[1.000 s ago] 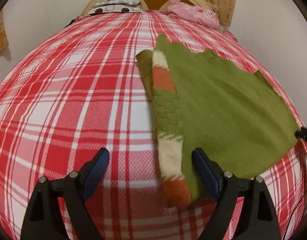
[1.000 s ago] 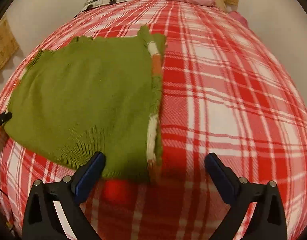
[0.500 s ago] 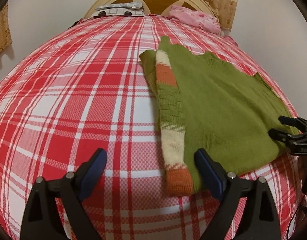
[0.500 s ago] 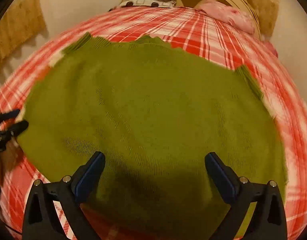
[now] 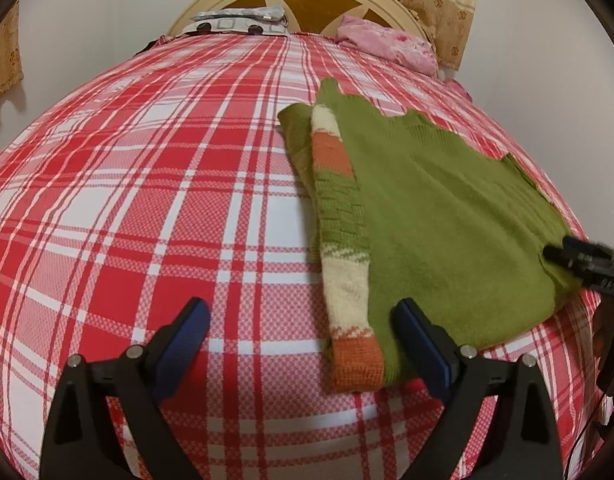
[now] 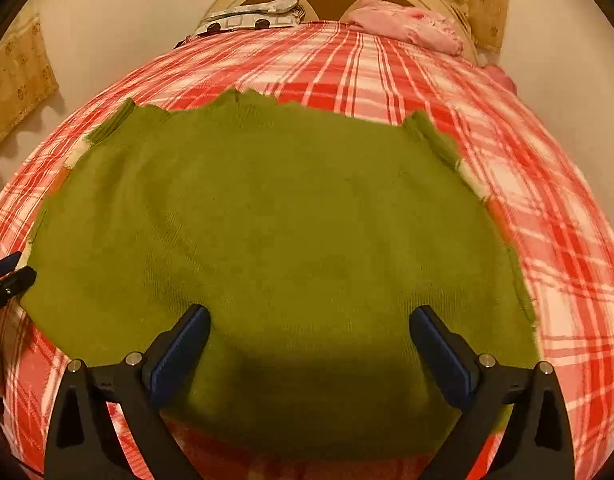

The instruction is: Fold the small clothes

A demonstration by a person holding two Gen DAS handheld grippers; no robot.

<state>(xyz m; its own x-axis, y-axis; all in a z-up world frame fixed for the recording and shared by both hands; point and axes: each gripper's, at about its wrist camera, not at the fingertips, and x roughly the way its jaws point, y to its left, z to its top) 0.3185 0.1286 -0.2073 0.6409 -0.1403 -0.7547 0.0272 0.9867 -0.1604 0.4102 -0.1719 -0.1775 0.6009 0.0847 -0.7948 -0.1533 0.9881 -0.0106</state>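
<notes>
Green sweater (image 6: 283, 248) lies flat on the plaid bed (image 5: 127, 200), striped sleeve (image 5: 343, 248) folded along its left edge. Left tongs (image 5: 303, 344), jaws just widened, straddle the cuff, apparently untouched. Right tongs (image 6: 309, 344) hover wide apart, empty, above the hem.

1. The right claw (image 6: 309, 350) now sits over the middle of the green sweater (image 6: 283, 248), no longer at its striped-sleeve edge.
2. The left claw (image 5: 301, 344) has just been opening wider, the sleeve's orange cuff (image 5: 357, 364) between its jaws, unpressed.
3. In the left view, the right claw reaches the sweater's far edge.
</notes>
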